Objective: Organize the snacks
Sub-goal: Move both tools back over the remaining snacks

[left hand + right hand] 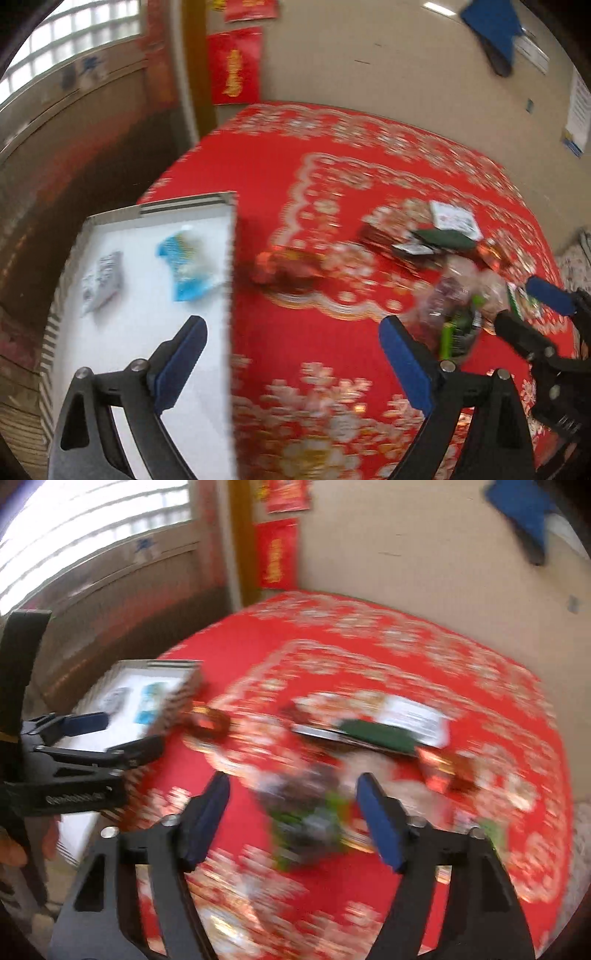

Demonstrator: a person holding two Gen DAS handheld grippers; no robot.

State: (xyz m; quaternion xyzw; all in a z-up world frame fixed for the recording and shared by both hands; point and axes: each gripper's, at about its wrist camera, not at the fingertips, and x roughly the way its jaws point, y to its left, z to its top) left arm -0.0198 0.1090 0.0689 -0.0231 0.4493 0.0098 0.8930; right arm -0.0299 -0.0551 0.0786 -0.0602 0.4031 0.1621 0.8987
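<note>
My left gripper (291,363): wide open, empty, over the white tray's (155,332) right edge.
My right gripper (293,818): open, nothing pinched.
Clear snack bag (306,823): mid-table, light, crinkly, slippery; pinch its edge.

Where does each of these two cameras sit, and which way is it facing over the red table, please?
Left wrist view: on the left tool, angled down over the white tray and red tablecloth; its own open fingers show, with the right tool at the right edge.
Right wrist view: on the right tool, angled down at a blurred clear snack bag lying between its open fingers, untouched; the left tool and a hand show at left.
Shared: tray, tablecloth, snack pile, red wall poster.
</note>
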